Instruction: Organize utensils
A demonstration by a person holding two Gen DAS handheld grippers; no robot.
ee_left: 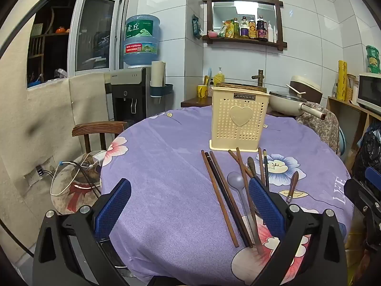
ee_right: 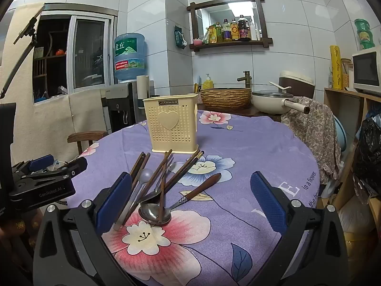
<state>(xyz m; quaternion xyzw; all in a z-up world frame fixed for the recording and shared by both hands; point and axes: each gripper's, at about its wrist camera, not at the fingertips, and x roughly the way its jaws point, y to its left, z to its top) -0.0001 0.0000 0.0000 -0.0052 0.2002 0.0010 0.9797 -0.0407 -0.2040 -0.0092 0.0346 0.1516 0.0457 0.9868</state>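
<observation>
Left wrist view: left gripper and right gripper both gaped wide, holding nothing. Chopsticks and spoons lay loose on the tablecloth, just before the cream holder (upright, presumably for loading).

A round counter is covered by a purple flowered cloth. On the cloth, toward twelve o'clock, a cream perforated holder stands upright. Just in front of it, toward six o'clock, lies a loose heap of brown chopsticks, a grey plastic spoon, and a metal spoon with a wooden handle.
</observation>
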